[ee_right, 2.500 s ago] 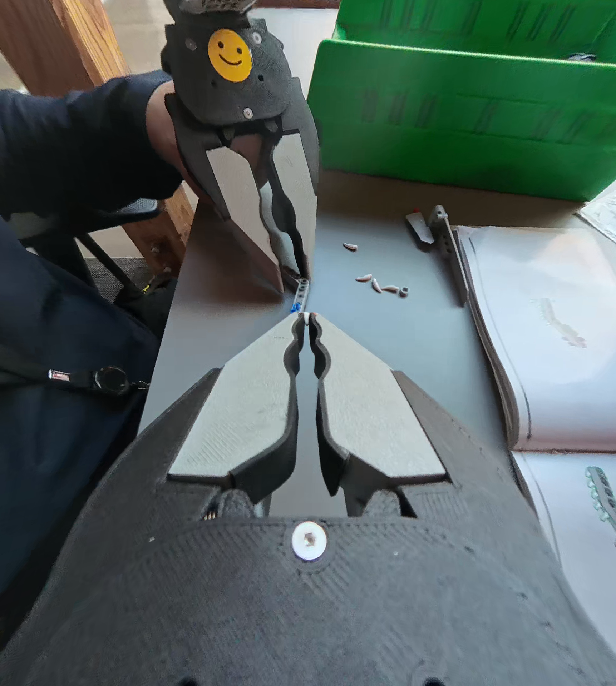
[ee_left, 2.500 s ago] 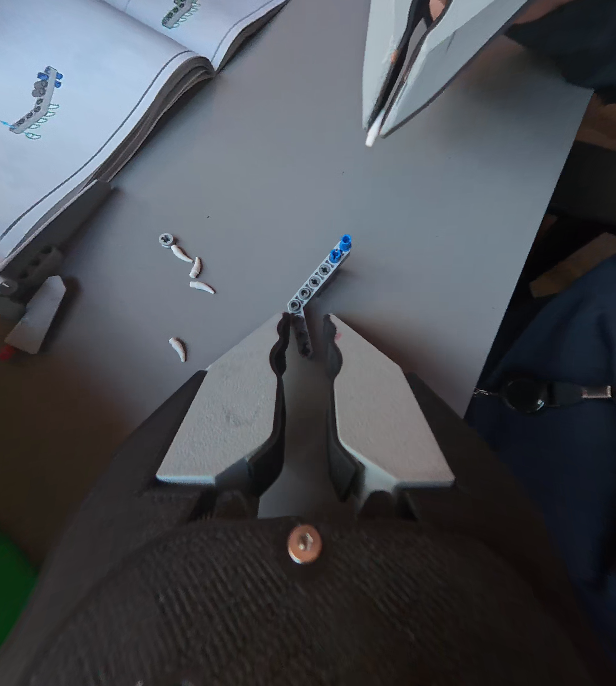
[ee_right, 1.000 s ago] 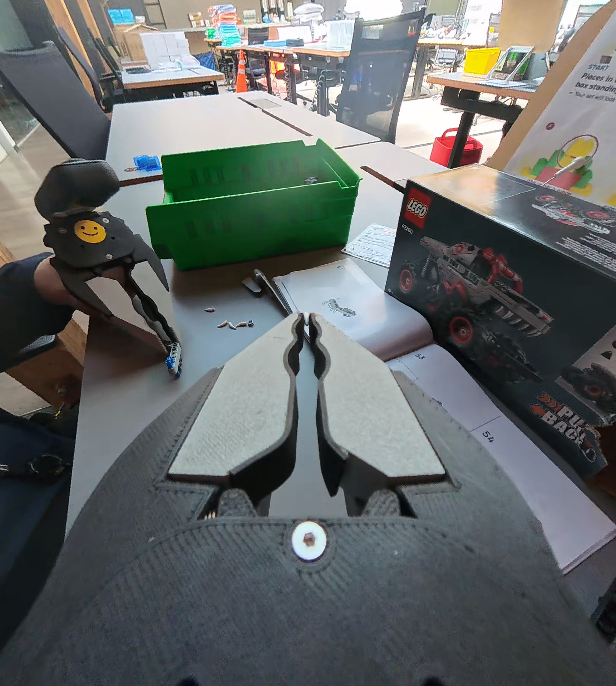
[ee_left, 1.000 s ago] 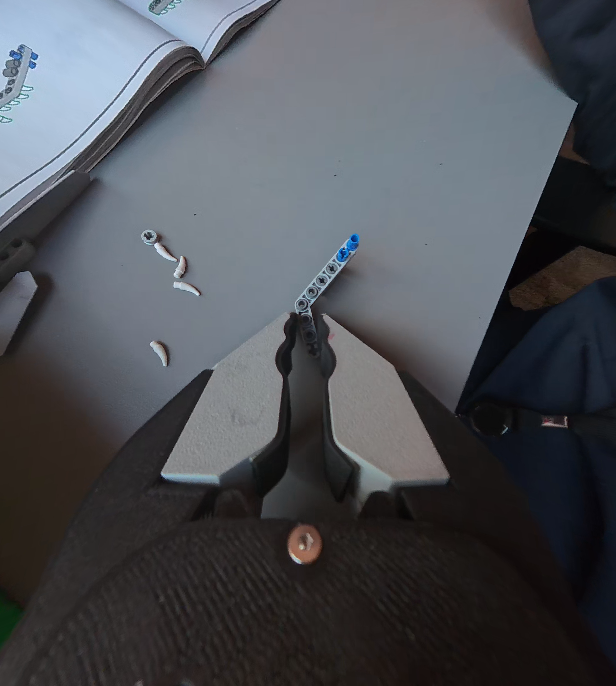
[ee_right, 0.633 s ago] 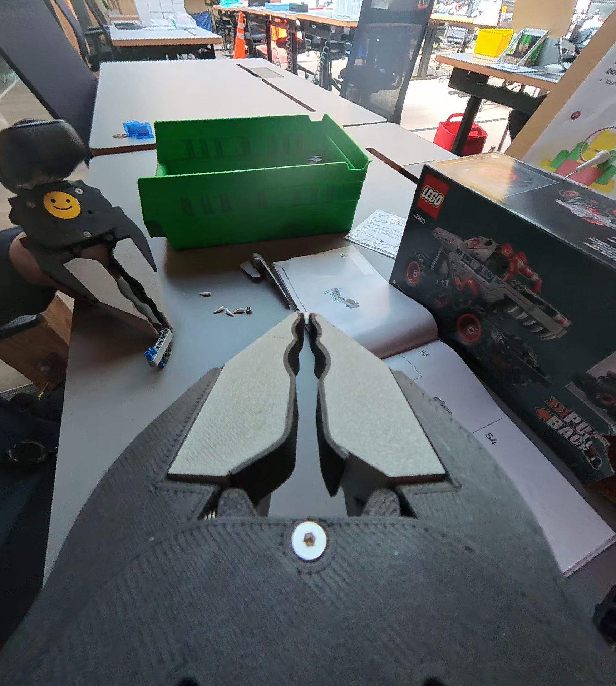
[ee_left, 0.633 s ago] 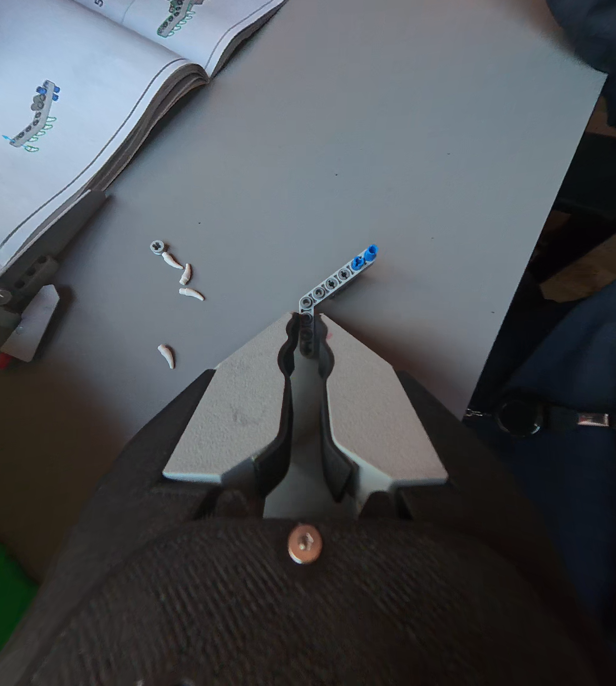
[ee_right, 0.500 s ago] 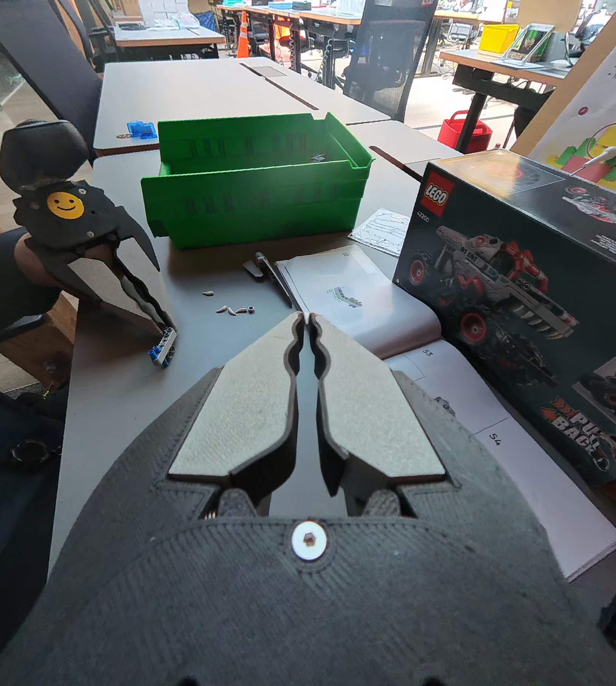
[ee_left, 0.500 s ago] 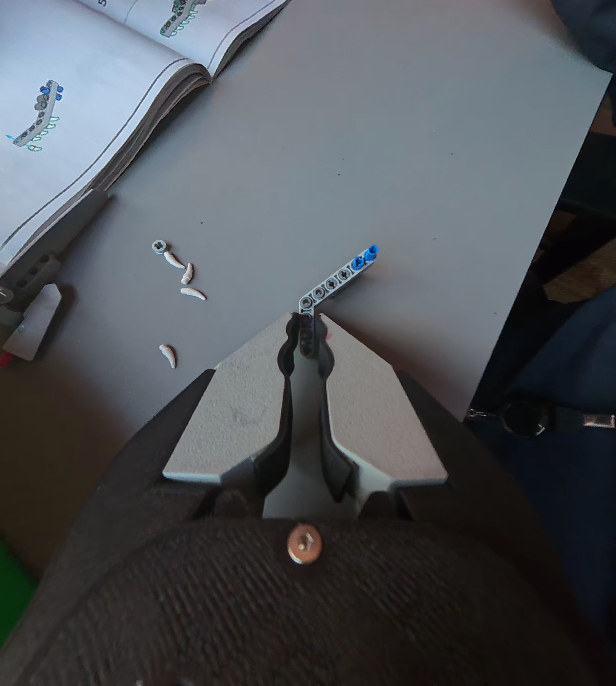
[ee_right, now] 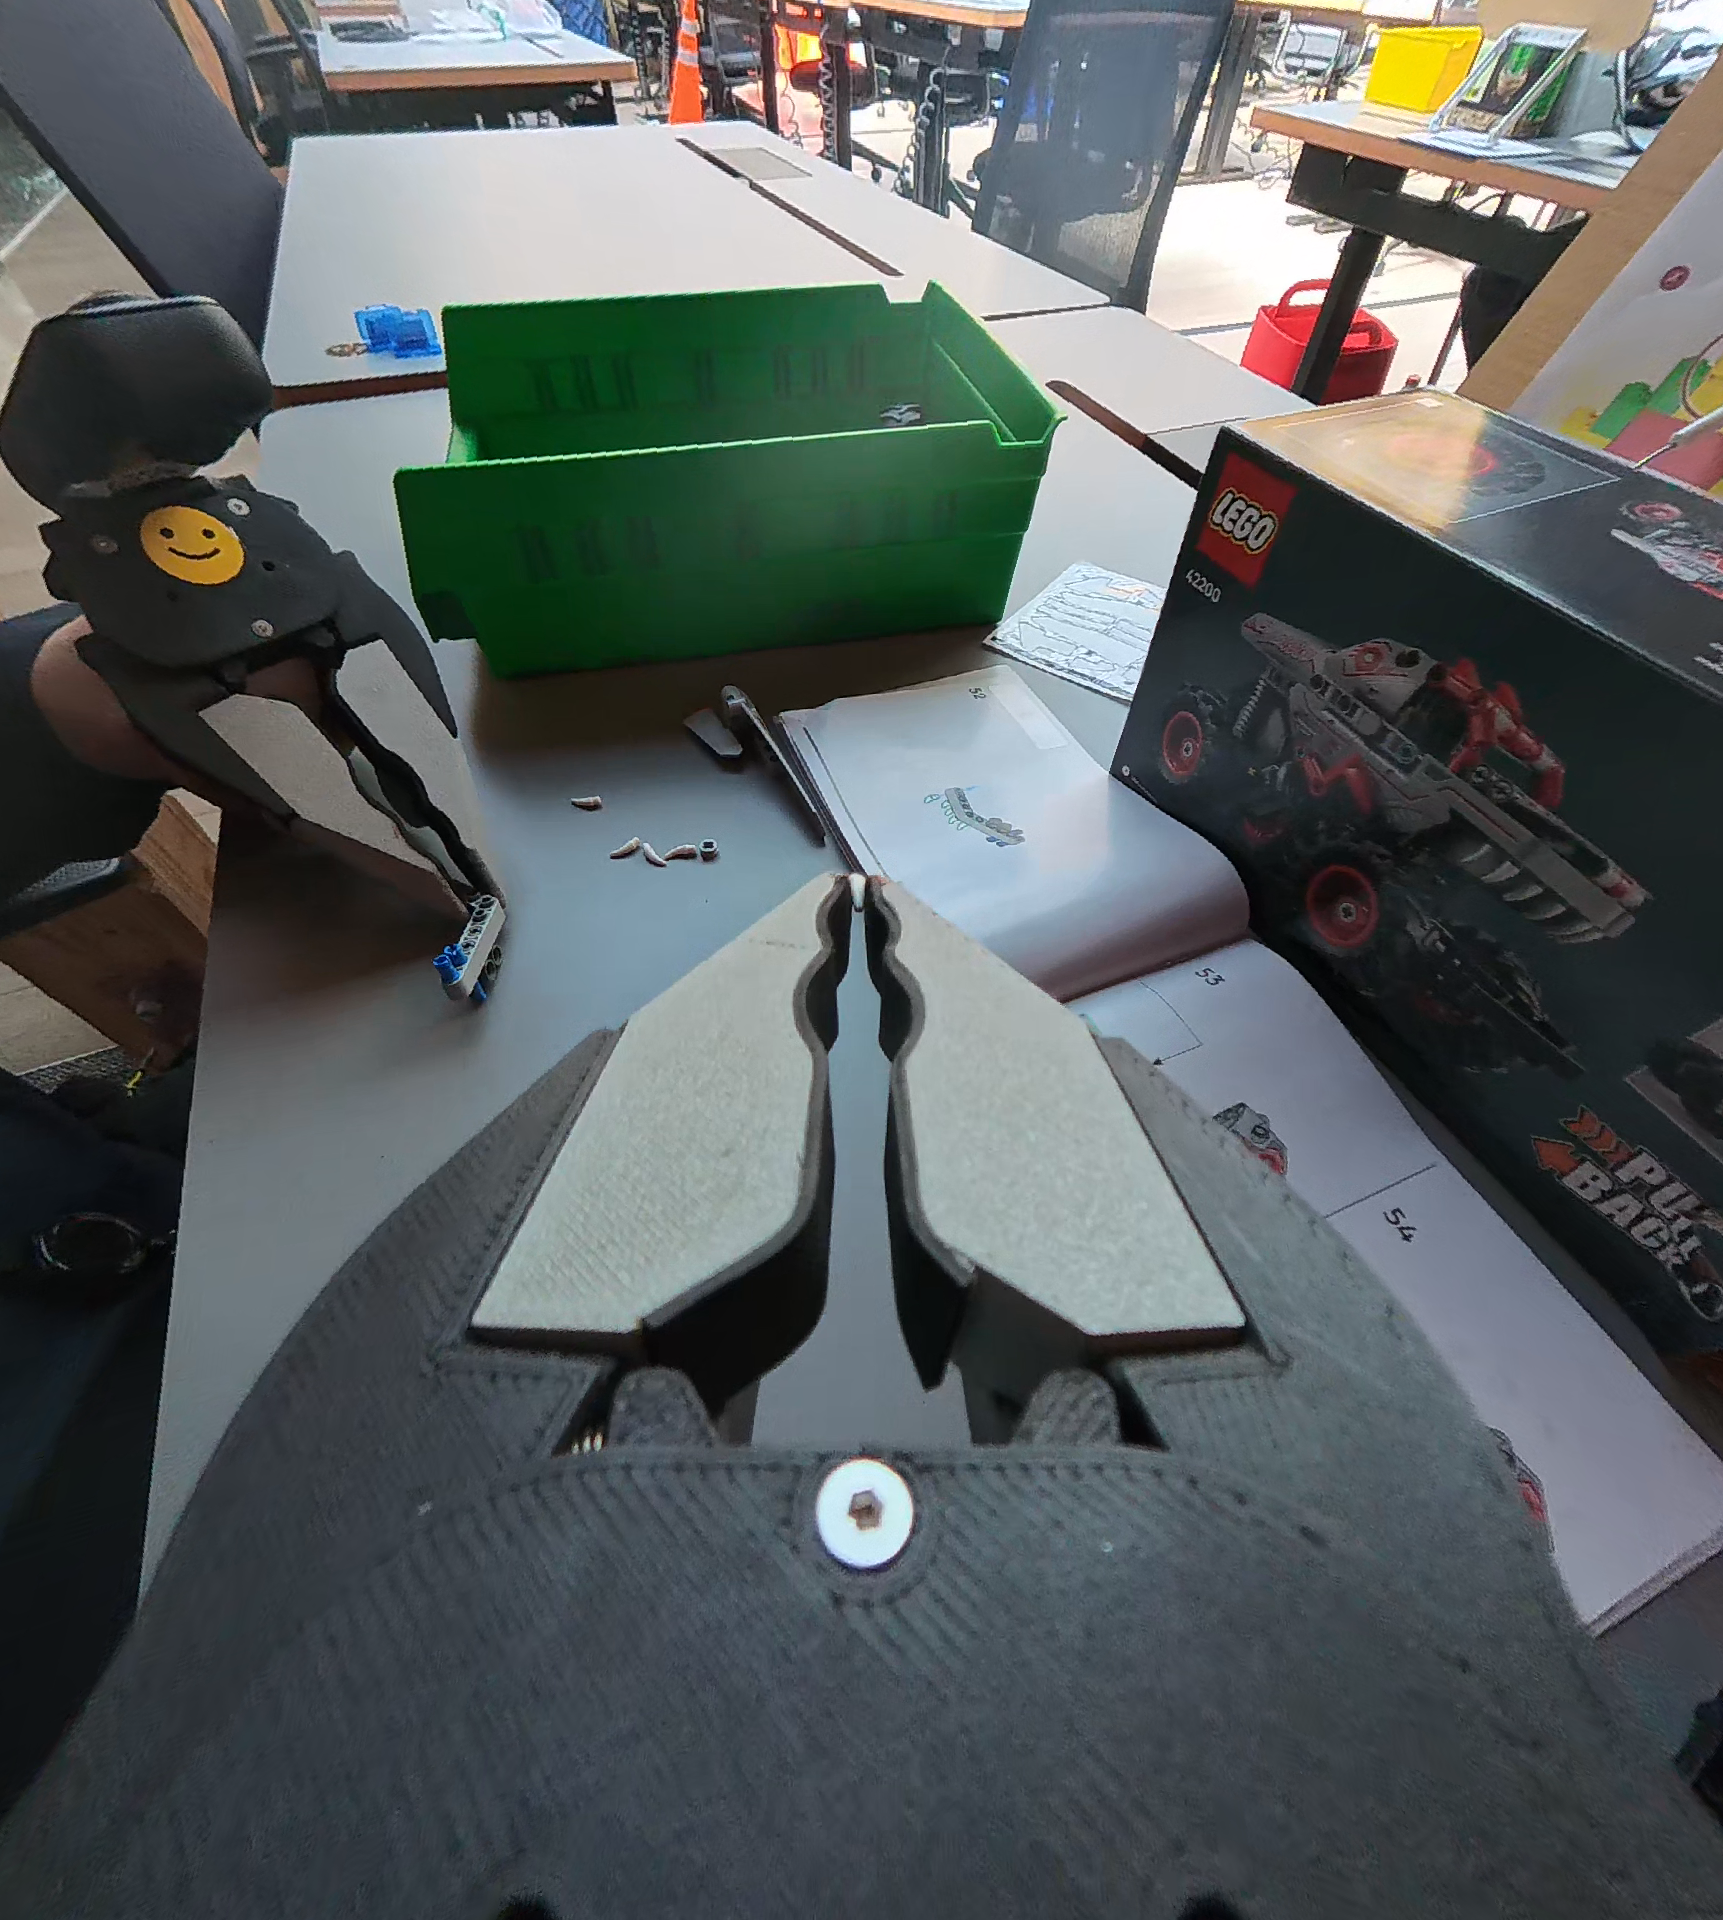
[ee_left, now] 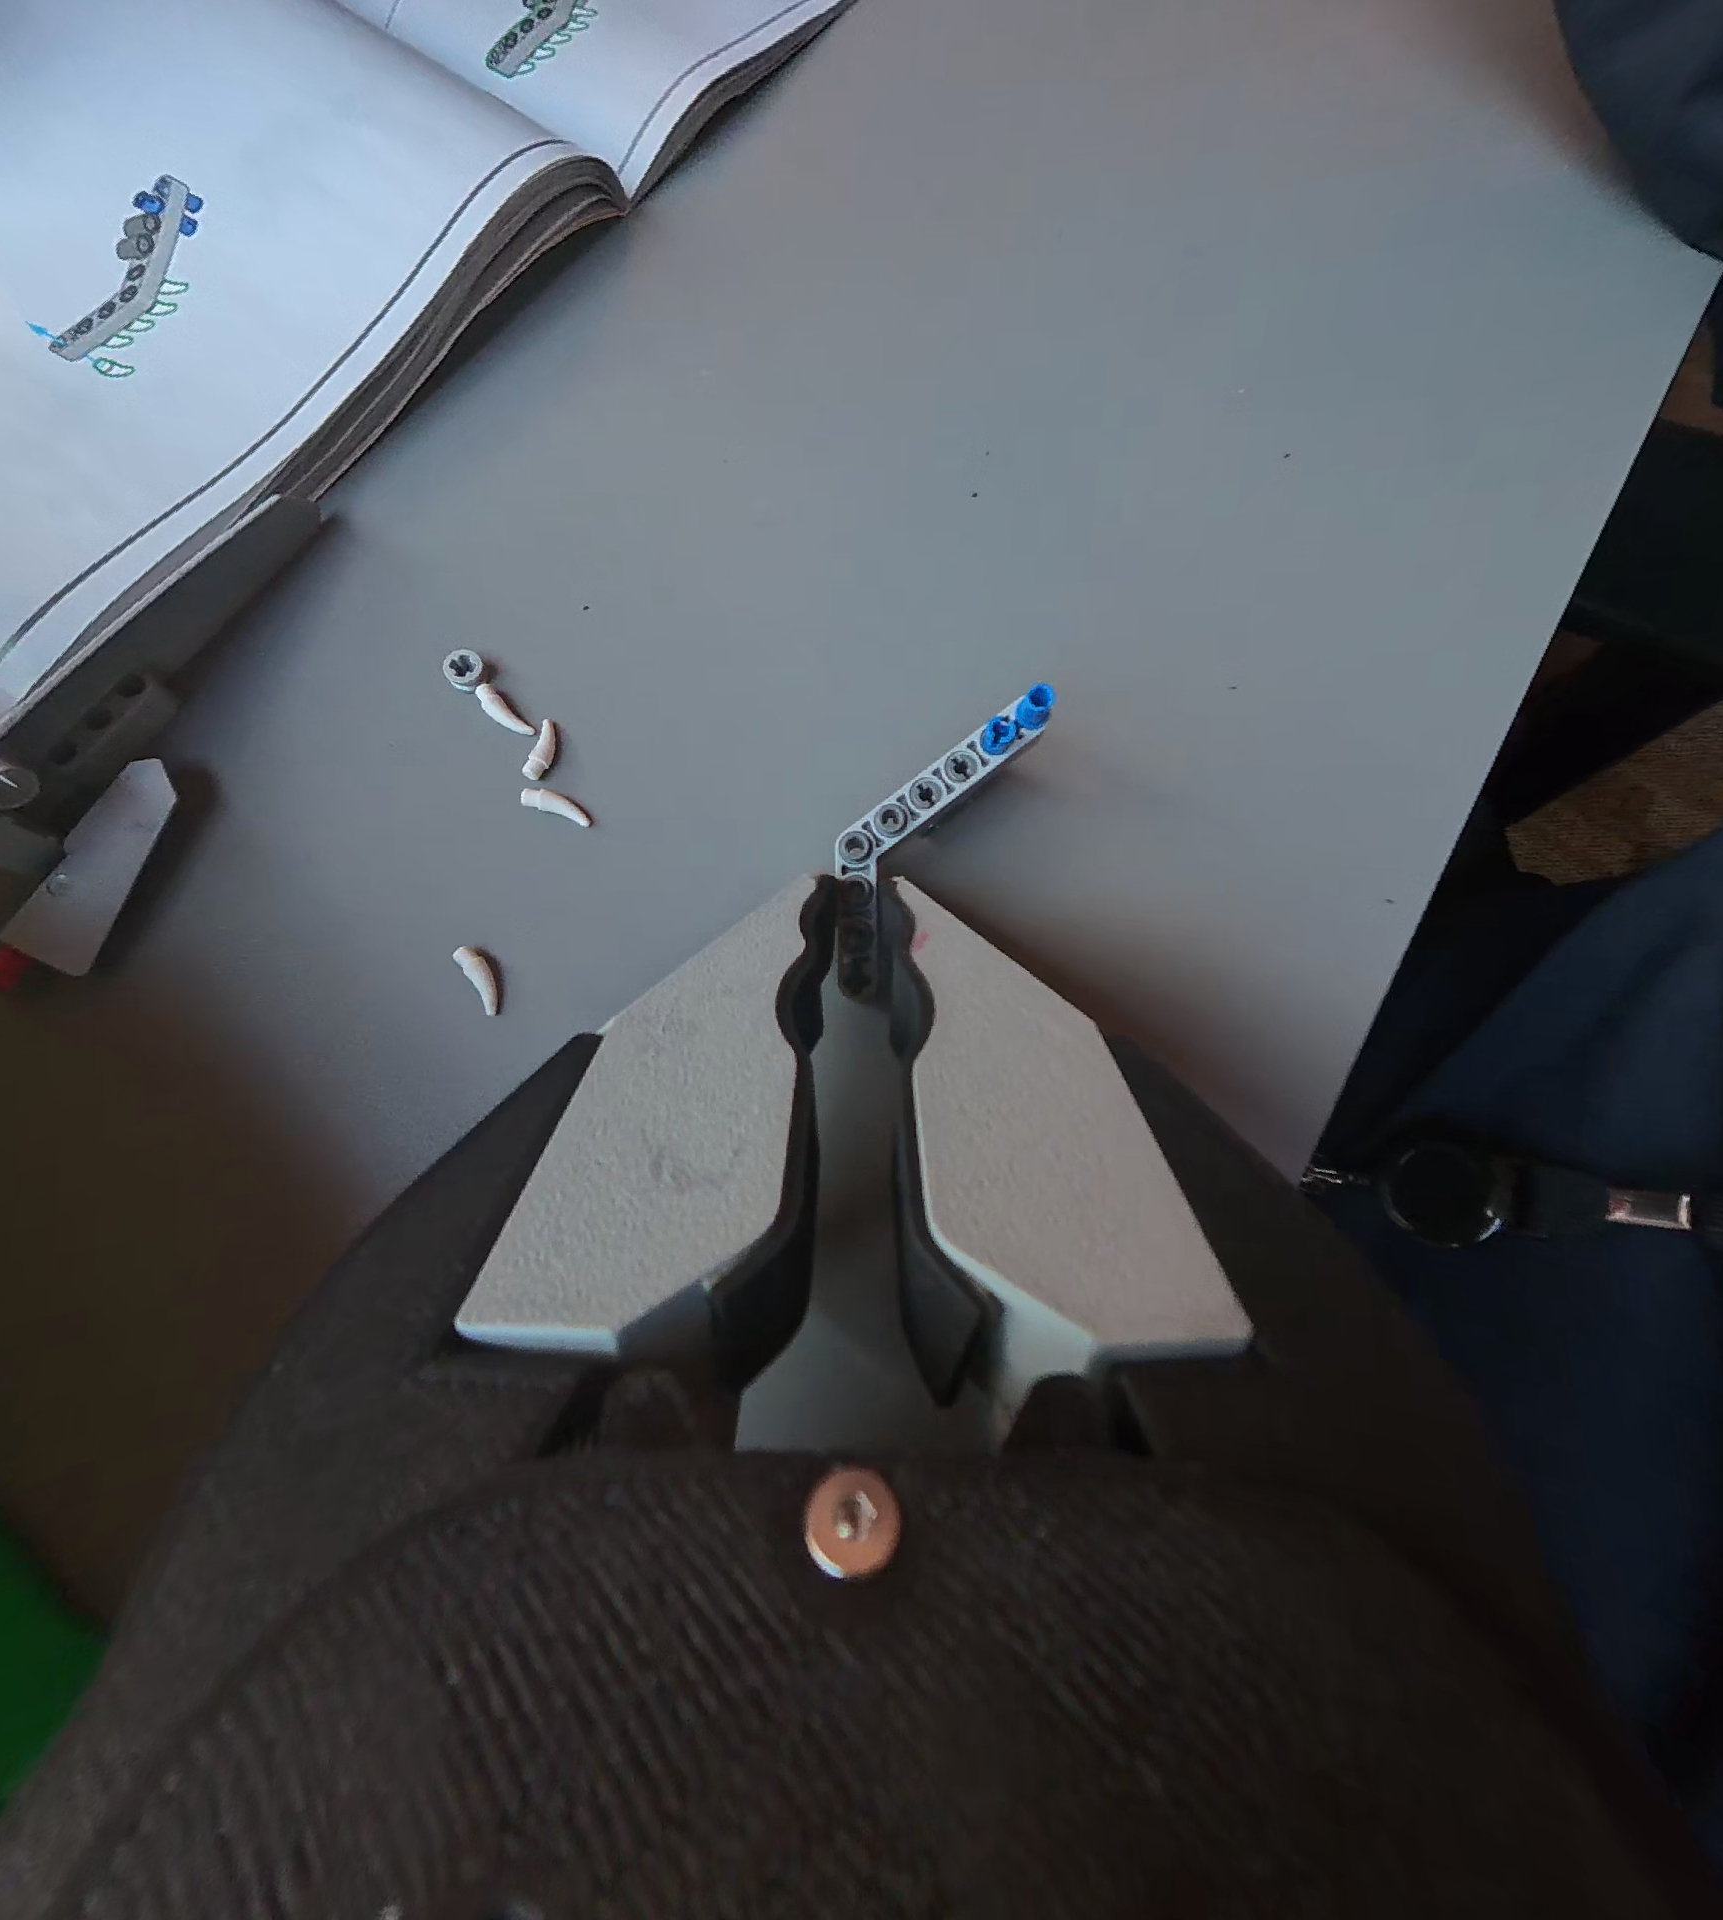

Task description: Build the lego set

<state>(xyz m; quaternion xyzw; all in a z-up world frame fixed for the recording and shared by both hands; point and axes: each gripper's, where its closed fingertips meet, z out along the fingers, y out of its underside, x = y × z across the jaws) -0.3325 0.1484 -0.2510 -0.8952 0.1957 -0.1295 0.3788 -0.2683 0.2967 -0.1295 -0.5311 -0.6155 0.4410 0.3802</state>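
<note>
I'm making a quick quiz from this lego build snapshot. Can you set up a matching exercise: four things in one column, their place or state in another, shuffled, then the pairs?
Things:
1. bent grey beam
2. white tooth piece
3. green bin
4. instruction booklet

Places or states:
A. lying open on the table
B. pinched at the tip of the right gripper
C. one end clamped in the left gripper, blue pins at the other
D. standing at the table's far side

Pairs: 1-C, 2-B, 3-D, 4-A
</note>
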